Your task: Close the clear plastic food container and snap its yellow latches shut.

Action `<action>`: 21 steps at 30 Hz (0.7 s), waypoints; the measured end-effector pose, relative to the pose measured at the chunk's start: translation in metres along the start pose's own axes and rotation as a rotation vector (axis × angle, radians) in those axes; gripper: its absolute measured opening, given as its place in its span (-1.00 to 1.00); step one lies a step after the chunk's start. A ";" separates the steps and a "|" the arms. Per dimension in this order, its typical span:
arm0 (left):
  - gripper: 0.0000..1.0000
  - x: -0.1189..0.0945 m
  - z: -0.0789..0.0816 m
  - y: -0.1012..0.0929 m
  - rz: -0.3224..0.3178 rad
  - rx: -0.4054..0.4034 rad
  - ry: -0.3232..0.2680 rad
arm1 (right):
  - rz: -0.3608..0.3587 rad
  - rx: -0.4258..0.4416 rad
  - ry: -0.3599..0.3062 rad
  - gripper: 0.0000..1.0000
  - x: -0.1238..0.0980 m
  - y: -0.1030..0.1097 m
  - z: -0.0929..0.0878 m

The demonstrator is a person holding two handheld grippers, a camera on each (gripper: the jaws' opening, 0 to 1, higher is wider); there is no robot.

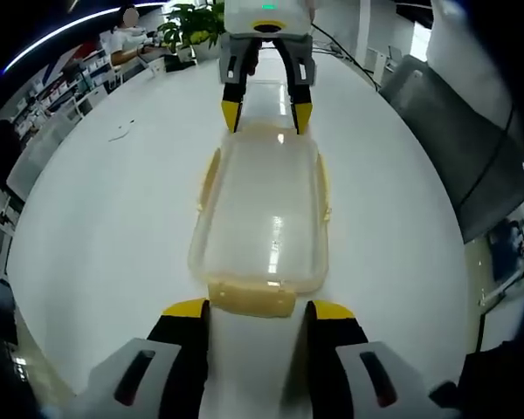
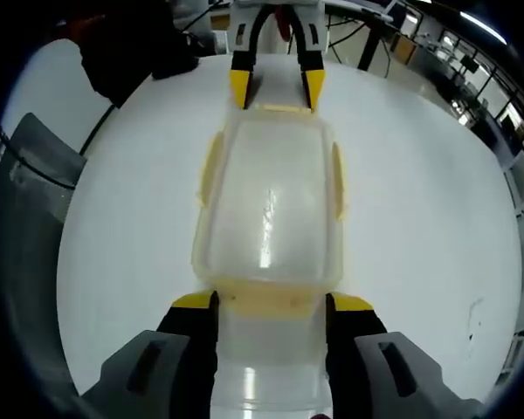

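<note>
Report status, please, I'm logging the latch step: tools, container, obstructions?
Left tool open, straddling one end latch. Right tool open at opposite end latch. Container lidded on white table. Nothing in the way.

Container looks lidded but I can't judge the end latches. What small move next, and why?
Probably close both grippers inward on the end latches: the lid sits on the container, left gripper and right gripper each open, straddling a yellow end latch.
</note>
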State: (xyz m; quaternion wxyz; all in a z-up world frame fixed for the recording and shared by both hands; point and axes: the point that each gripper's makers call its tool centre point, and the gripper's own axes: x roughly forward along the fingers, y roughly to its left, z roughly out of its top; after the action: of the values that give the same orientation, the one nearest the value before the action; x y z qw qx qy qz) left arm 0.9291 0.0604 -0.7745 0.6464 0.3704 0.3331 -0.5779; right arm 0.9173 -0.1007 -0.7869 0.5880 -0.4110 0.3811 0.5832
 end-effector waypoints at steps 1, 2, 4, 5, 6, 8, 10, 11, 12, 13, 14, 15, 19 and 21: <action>-0.21 0.000 0.002 0.001 0.001 0.000 -0.003 | 0.002 0.001 0.000 -0.09 0.001 -0.001 0.000; -0.20 0.001 0.003 0.001 0.004 -0.001 -0.007 | 0.006 0.003 -0.002 -0.11 0.001 -0.001 0.000; -0.17 0.003 0.005 0.002 0.010 0.017 -0.002 | 0.009 0.006 -0.003 -0.12 0.001 -0.001 0.000; -0.16 0.003 0.005 0.001 0.007 0.015 0.003 | 0.011 0.009 -0.003 -0.12 0.001 0.000 0.000; -0.16 0.003 0.005 0.000 0.001 0.008 -0.003 | 0.010 0.016 0.000 -0.13 0.001 -0.001 -0.001; -0.16 0.002 0.006 -0.001 -0.003 0.001 -0.006 | 0.018 0.019 -0.003 -0.17 0.002 -0.002 -0.001; -0.16 0.002 0.007 -0.005 -0.019 -0.003 -0.007 | 0.024 0.015 -0.002 -0.23 0.003 -0.001 -0.001; -0.17 0.002 0.008 -0.007 -0.022 -0.001 -0.007 | 0.025 0.014 -0.002 -0.23 0.003 -0.002 -0.001; -0.17 0.002 0.005 -0.003 -0.026 -0.001 -0.008 | 0.025 0.018 -0.003 -0.23 0.003 -0.003 -0.001; -0.17 0.002 0.004 -0.003 -0.026 -0.002 -0.008 | 0.025 0.019 -0.003 -0.23 0.003 -0.003 -0.001; -0.18 0.003 0.005 -0.004 -0.033 -0.002 -0.008 | 0.025 0.020 -0.004 -0.23 0.003 -0.003 -0.001; -0.18 0.003 0.005 -0.007 -0.046 -0.009 -0.008 | 0.025 0.018 -0.006 -0.23 0.003 -0.003 -0.001; -0.18 0.004 0.007 -0.013 -0.073 -0.013 -0.006 | 0.025 0.012 -0.004 -0.23 0.004 -0.005 -0.001; -0.14 0.004 0.008 -0.015 -0.078 -0.007 -0.004 | 0.025 0.015 -0.005 -0.23 0.004 -0.005 -0.001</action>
State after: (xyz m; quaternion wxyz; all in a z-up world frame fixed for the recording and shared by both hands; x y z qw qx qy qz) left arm 0.9142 0.0508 -0.7751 0.6253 0.3538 0.3481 -0.6022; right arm 0.9227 -0.1003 -0.7910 0.5847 -0.4005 0.3891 0.5885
